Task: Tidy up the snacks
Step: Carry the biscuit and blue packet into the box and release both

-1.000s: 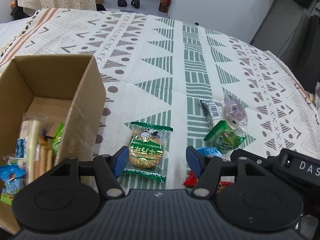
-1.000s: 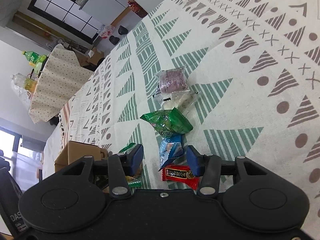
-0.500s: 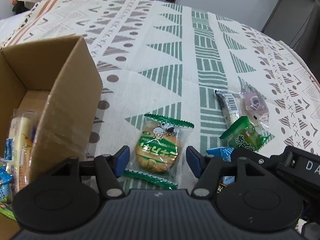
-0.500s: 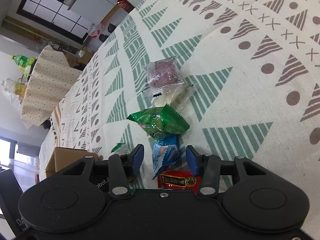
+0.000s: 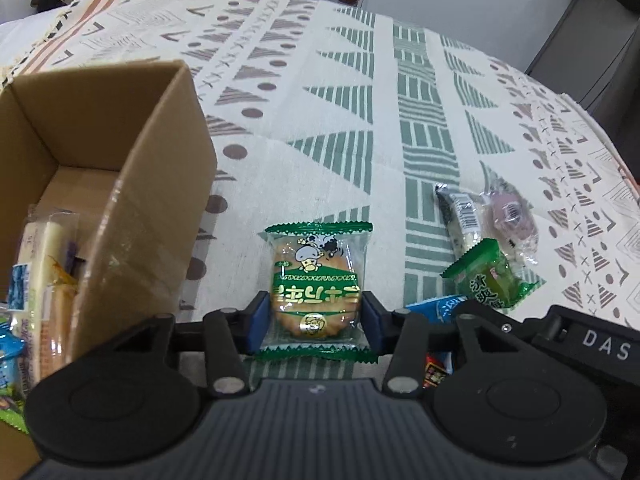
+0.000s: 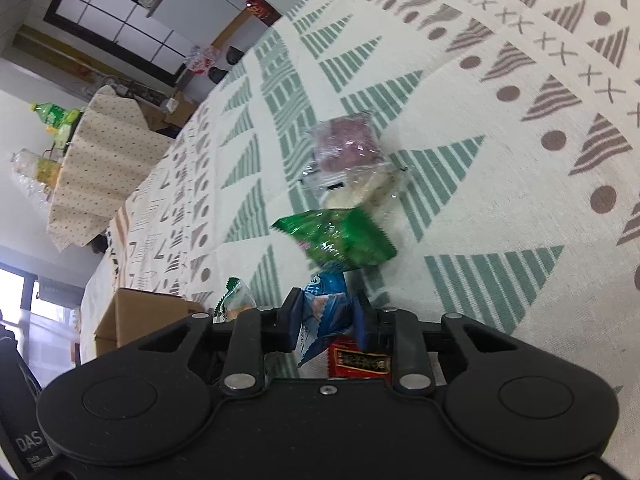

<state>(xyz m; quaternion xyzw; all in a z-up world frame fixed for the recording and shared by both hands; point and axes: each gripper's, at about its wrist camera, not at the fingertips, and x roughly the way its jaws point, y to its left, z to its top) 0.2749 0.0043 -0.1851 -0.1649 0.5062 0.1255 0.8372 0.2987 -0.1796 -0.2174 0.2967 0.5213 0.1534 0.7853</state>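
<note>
Between my left gripper's [image 5: 316, 318] blue pads sits the green cracker packet [image 5: 316, 292], squeezed on both sides and flat on the patterned tablecloth [image 5: 280, 128]; over on the other side my right gripper [image 6: 327, 316] is pinching the blue snack pouch [image 6: 326, 312], with a red packet [image 6: 358, 362] just underneath and a green bag [image 6: 340, 240] right ahead of it; so I reckon both grabs are made and this is the pick-up step; cardboard box [image 5: 160, 184] is just to the left of the cracker, already holding a few snacks; next move looks like lifting clear over that tall side wall without crushing the cracker; the pouch might drag the red packet along, so go easy.
</note>
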